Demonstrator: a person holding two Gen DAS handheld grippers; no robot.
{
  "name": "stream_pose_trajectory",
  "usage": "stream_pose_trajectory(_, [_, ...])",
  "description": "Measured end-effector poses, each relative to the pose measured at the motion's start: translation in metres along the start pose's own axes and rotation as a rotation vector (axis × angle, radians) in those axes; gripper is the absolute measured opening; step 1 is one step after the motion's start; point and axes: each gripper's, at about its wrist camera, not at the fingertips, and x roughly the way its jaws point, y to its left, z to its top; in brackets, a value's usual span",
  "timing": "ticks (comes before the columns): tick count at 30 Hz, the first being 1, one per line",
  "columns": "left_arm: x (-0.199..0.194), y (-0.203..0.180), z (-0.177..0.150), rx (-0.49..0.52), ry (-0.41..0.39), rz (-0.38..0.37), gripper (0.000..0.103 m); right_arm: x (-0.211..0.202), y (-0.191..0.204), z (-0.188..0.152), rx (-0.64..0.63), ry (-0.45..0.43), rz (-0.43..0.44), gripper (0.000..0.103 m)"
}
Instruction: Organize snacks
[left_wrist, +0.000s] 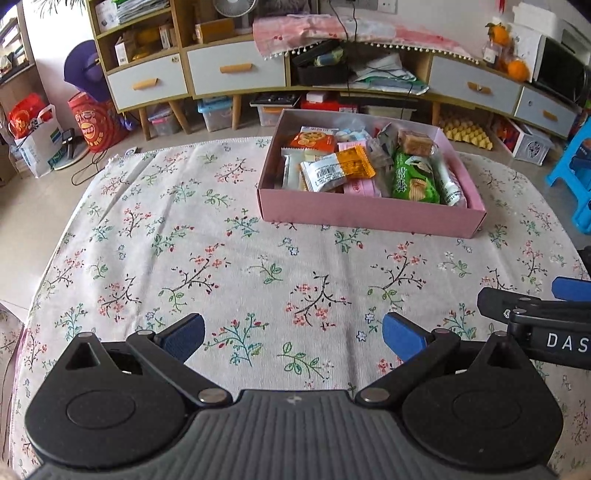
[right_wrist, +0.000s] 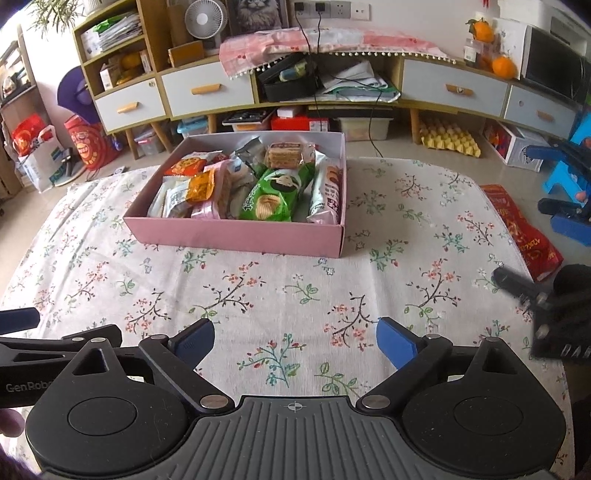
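- Left gripper (left_wrist: 293, 334): fingers spread apart, nothing held, poised over the floral tablecloth (left_wrist: 221, 258).
- Right gripper (right_wrist: 295, 341): likewise spread, nothing held.
- Snacks (right_wrist: 266, 195): heaped in the pink box (right_wrist: 236, 236), far side of the table.
- Risk: slick overlapping packets may be pinched in pairs or slip; the light box may be dragged.

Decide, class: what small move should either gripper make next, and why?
Probably none beyond backing off. Every snack in view already lies inside the pink box, the cloth around it shows no stray packets, and both the left gripper and the right gripper are open and hold nothing.
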Motion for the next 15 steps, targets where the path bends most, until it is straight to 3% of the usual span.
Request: stream_pose_trajectory(15, [0.0006, 0.0014, -0.0017, 0.006, 0.008, 0.019, 0.103, 0.0018, 0.0041, -0.0041, -0.008, 0.006, 0.000, 0.096])
